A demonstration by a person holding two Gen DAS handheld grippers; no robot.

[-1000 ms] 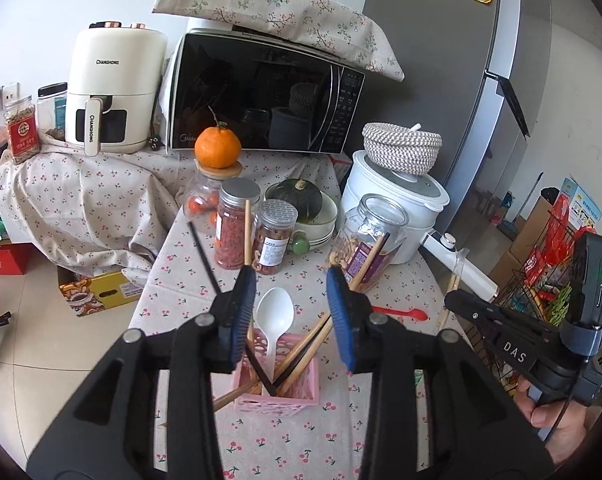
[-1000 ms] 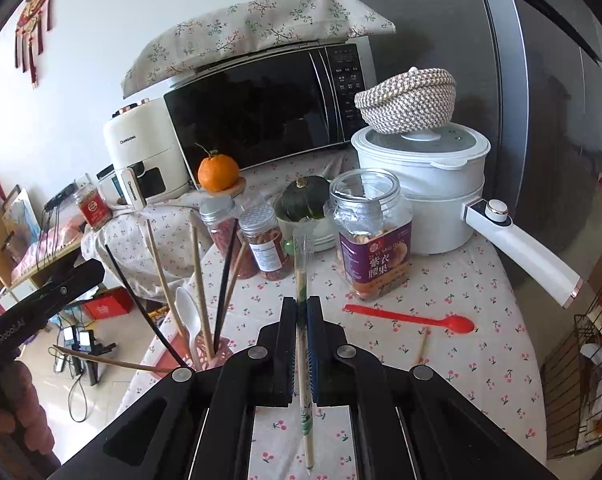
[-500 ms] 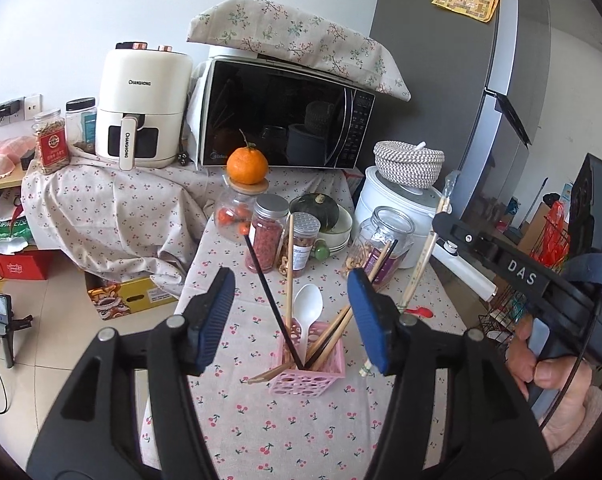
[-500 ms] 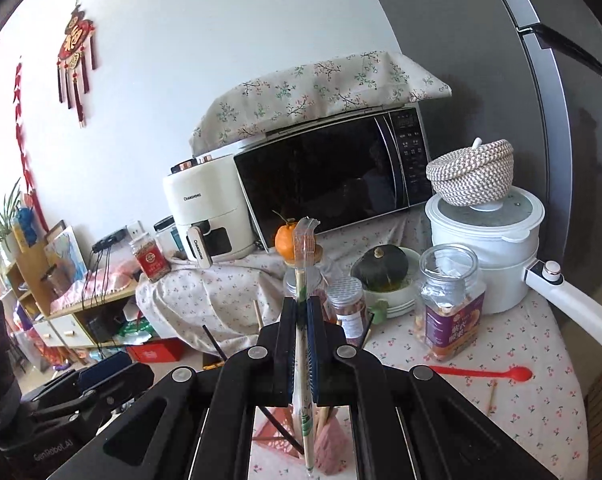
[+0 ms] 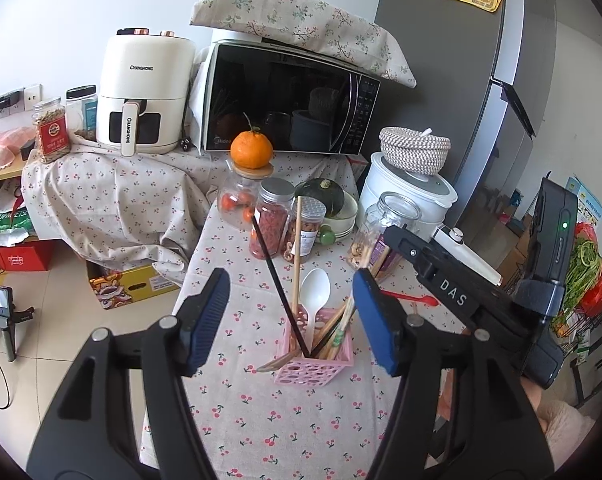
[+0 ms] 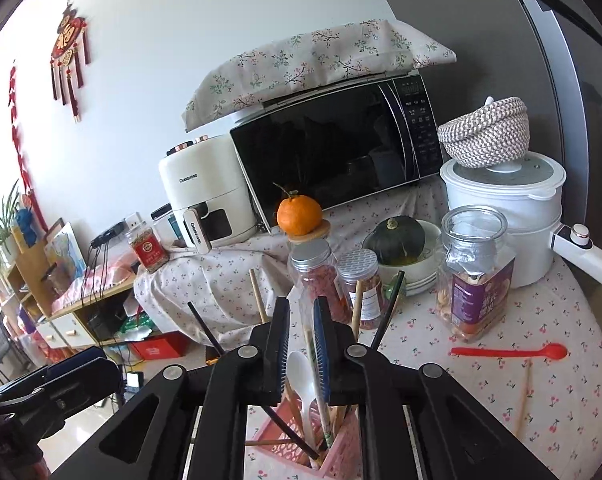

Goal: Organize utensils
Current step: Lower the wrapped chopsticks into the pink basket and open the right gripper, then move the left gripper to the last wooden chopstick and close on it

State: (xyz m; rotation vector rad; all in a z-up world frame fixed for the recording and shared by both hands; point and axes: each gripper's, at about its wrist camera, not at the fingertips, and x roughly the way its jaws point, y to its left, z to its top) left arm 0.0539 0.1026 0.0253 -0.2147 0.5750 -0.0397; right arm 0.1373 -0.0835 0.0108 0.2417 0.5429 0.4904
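Note:
A pink perforated basket (image 5: 313,364) stands on the cherry-print tablecloth, holding a white spoon (image 5: 315,292), a black chopstick (image 5: 277,280) and several wooden chopsticks. My left gripper (image 5: 291,320) is open and empty, in front of the basket. My right gripper (image 6: 302,344) hovers right above the basket (image 6: 341,460). Its jaws stand slightly apart around a wrapped chopstick (image 6: 317,380) whose lower end is in the basket. A red spoon (image 6: 509,351) and a loose wooden chopstick (image 6: 523,400) lie on the cloth to the right.
Jars of snacks (image 5: 271,220), a glass jar (image 6: 475,272), a bowl with a squash (image 6: 397,236) and a white pot (image 6: 505,204) crowd the table behind the basket. A microwave (image 5: 289,108) and air fryer (image 5: 145,92) stand at the back, with a fridge on the right.
My right gripper has come down over the basket and set the wrapped chopstick into it, with the jaws now loosened. My left gripper has opened wider and drawn back.

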